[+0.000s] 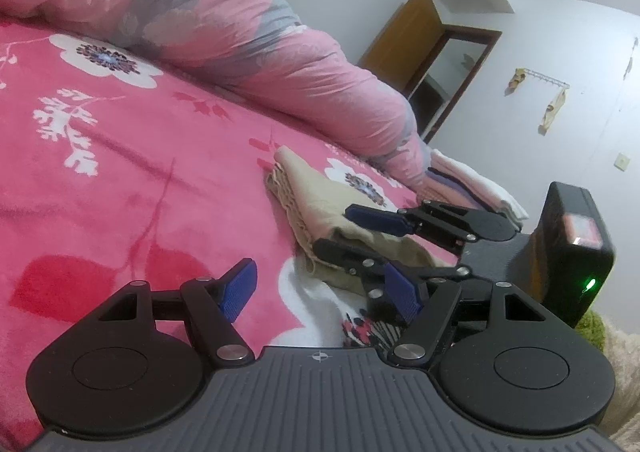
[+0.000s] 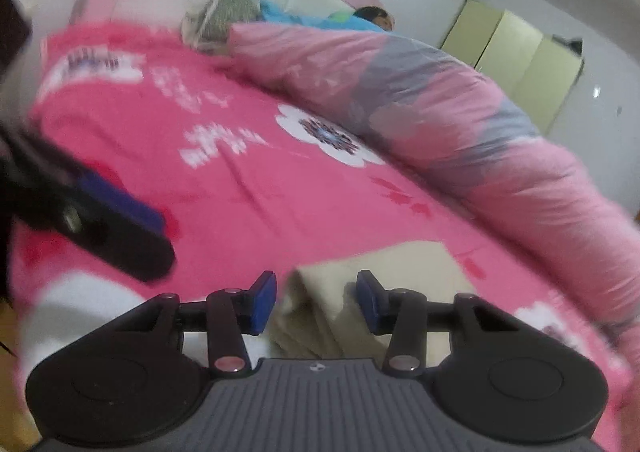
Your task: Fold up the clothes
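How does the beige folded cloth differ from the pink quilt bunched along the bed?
The beige folded cloth is plain and one colour; the pink quilt carries grey patches. The cloth is folded into flat layers, with stacked edges showing, while the quilt lies in a long rumpled heap. The cloth is far smaller than the quilt, and it alone sits by the right claw. Both rest on the pink floral bedspread.

The right wrist view is smeared, so the flowers on the pink bed cover (image 2: pixel 224 187) look fuzzy. The left claw (image 2: pixel 120 228) is a dark blur, cut off by the left edge. The right claw (image 1: pixel 356 236) hides part of the folded beige cloth (image 1: pixel 316 195). The white folded pile (image 1: pixel 472 179) is partly hidden behind the quilt (image 1: pixel 248 35).
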`<act>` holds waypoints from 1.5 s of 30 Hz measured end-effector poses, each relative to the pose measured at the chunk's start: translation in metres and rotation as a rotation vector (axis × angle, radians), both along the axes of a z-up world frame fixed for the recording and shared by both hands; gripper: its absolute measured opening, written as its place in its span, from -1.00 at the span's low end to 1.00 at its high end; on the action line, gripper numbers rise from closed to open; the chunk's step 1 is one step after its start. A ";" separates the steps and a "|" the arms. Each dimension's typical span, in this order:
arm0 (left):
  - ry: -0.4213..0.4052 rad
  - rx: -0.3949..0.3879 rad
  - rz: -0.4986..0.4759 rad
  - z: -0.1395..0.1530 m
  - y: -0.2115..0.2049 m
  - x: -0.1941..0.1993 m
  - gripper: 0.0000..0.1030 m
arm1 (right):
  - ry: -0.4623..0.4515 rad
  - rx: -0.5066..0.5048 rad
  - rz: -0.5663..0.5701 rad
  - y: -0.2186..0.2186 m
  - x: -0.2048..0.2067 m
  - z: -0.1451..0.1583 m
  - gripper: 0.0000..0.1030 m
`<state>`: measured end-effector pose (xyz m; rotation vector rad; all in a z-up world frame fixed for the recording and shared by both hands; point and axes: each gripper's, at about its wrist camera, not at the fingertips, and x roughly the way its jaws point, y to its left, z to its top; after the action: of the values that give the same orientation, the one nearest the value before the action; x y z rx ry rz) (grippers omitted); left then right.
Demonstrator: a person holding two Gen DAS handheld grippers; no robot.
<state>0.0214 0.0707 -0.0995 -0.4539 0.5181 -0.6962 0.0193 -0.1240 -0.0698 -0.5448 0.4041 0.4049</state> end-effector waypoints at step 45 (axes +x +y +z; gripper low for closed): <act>0.058 0.061 -0.024 -0.002 -0.015 0.003 0.42 | -0.129 -0.093 0.028 -0.009 -0.053 -0.005 -0.74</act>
<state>0.0242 0.0561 -0.1020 -0.4119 0.5989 -0.6903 -0.0340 -0.1330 -0.0748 -0.6638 0.2920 0.3765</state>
